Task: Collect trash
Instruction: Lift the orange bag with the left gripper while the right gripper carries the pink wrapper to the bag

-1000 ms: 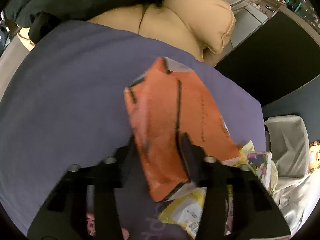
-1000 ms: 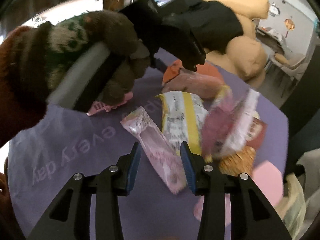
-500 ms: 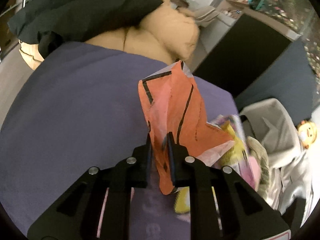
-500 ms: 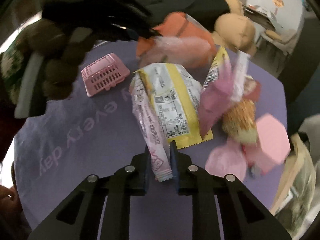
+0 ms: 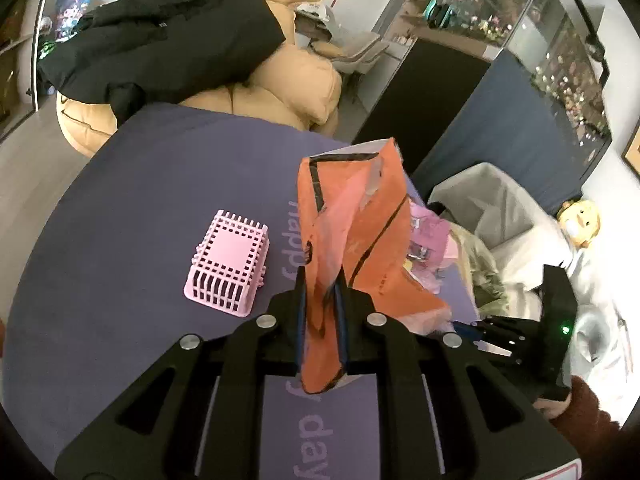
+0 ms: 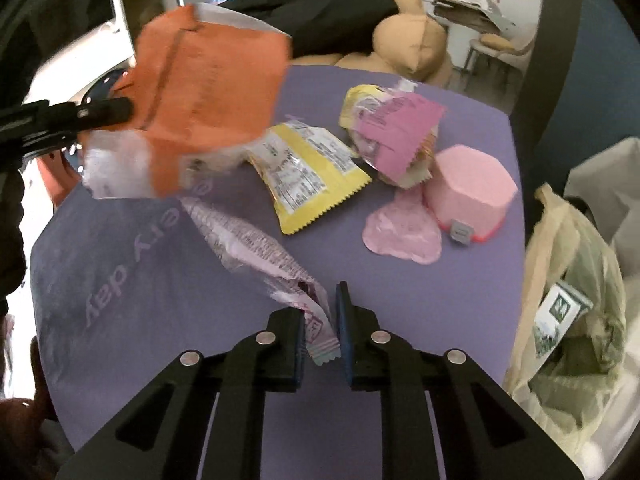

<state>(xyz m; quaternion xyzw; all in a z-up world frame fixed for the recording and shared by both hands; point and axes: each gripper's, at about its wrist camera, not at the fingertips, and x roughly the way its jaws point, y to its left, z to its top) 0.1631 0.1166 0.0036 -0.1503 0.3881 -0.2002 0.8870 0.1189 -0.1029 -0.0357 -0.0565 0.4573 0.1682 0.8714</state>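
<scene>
My left gripper point(image 5: 320, 280) is shut on the lower edge of a crumpled orange snack bag point(image 5: 360, 216), held up above the purple tablecloth point(image 5: 120, 240). In the right wrist view the same orange bag point(image 6: 208, 76) hangs at upper left from the left gripper's dark fingers point(image 6: 108, 110). My right gripper point(image 6: 320, 304) has its jaws closing, with the end of a long pink-and-clear wrapper point(image 6: 256, 248) pinched between the blue pads. The wrapper trails away over the cloth.
A yellow packet point(image 6: 308, 176), a magenta packet point(image 6: 396, 136), an upturned pink cup point(image 6: 468, 188) and a pink foil lid point(image 6: 404, 232) lie on the cloth. A pink basket point(image 5: 228, 264) sits upside down. A pale plastic bag point(image 6: 568, 280) hangs at the table's right edge.
The left jaws shut on the orange bag and carried it up and across. The right jaws closed on the pink wrapper's end and drew back with it.
</scene>
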